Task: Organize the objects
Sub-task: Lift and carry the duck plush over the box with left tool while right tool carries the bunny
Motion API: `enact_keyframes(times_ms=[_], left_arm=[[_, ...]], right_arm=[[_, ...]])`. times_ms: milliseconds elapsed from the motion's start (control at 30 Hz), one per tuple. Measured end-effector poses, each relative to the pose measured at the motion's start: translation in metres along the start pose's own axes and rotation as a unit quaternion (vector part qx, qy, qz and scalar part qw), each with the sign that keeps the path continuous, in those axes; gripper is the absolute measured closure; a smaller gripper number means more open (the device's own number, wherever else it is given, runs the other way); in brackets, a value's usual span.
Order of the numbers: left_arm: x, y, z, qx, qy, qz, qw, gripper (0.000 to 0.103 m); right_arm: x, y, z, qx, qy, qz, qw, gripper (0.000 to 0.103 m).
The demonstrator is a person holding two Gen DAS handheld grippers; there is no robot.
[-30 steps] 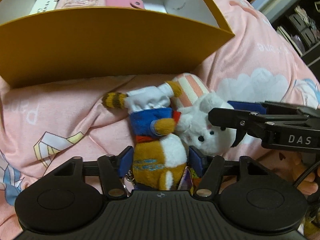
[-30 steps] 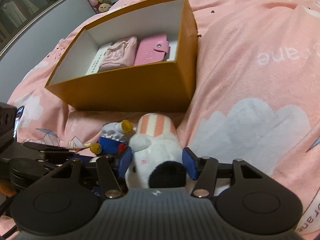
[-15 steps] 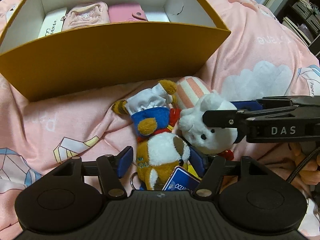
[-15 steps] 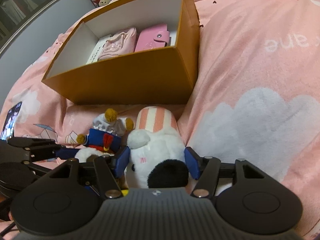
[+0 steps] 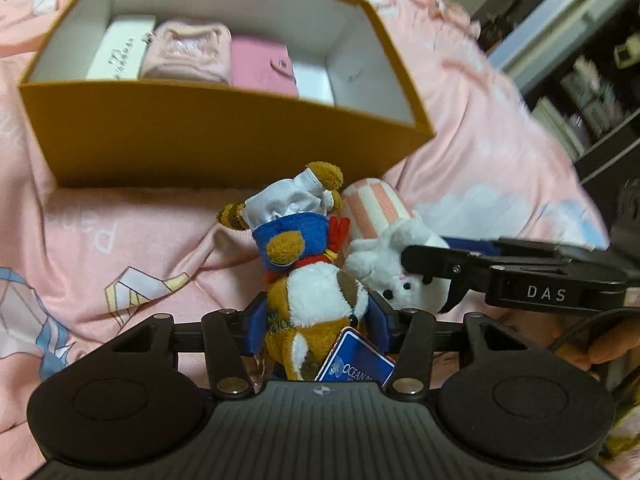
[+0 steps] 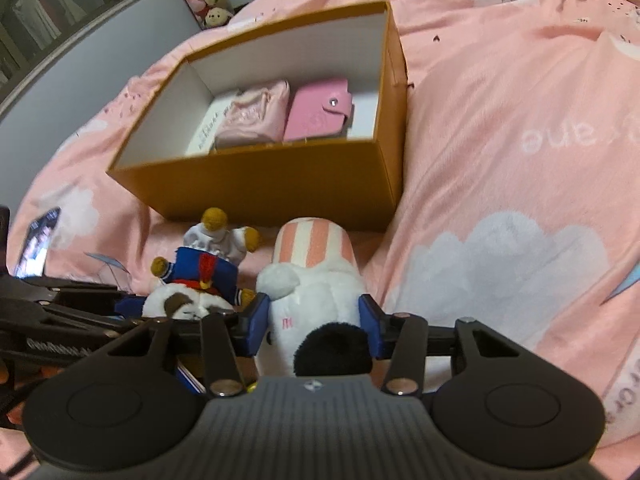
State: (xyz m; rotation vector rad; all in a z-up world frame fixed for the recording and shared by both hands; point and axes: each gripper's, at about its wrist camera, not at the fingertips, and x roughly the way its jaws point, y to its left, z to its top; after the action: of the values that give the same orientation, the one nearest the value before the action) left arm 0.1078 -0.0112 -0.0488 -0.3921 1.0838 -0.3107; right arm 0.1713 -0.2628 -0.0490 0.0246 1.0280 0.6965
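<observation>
My left gripper [image 5: 318, 322] is shut on a brown-and-white plush dog [image 5: 312, 280] in a blue sailor top, head down, with a blue tag at its head. My right gripper [image 6: 314, 326] is shut on a white plush rabbit [image 6: 316, 292] with a pink-striped body; it also shows in the left wrist view [image 5: 394, 268]. Both toys are held a little above the pink bedspread, side by side. The open orange box [image 5: 224, 132] stands just beyond them; it also shows in the right wrist view [image 6: 280, 184].
In the box lie a white flat box [image 5: 120, 48], a pale pink pouch [image 5: 188, 52] and a pink snap wallet [image 5: 262, 64], leaving bare floor at its right end. A phone [image 6: 38, 240] lies on the bed at left. Shelves stand beyond the bed.
Both grippers have risen and drawn back with their toys, lifting them off the bedspread. The view into the box has opened up.
</observation>
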Motion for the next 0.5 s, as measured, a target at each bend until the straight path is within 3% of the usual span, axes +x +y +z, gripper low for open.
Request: enact_keyframes(times_ms=[167, 333, 500], left_arm=[[-0.033, 0.001, 0.009, -0.021, -0.032, -0.035, 0.9987, 0.045], [-0.065, -0.006, 0.032, -0.008, -0.076, -0.049, 0.9959, 0.045], [-0.082, -0.018, 0.069, 0.015, -0.119, -0.057, 0.9912, 0.045]], right_arm=[[-0.030, 0.005, 0.014, 0.013, -0.024, 0.033, 0.999, 0.054], [-0.065, 0.016, 0.040, 0.011, -0.071, 0.059, 0.996, 0.054], [-0.089, 0.029, 0.070, -0.014, -0.124, 0.041, 0.991, 0.054]])
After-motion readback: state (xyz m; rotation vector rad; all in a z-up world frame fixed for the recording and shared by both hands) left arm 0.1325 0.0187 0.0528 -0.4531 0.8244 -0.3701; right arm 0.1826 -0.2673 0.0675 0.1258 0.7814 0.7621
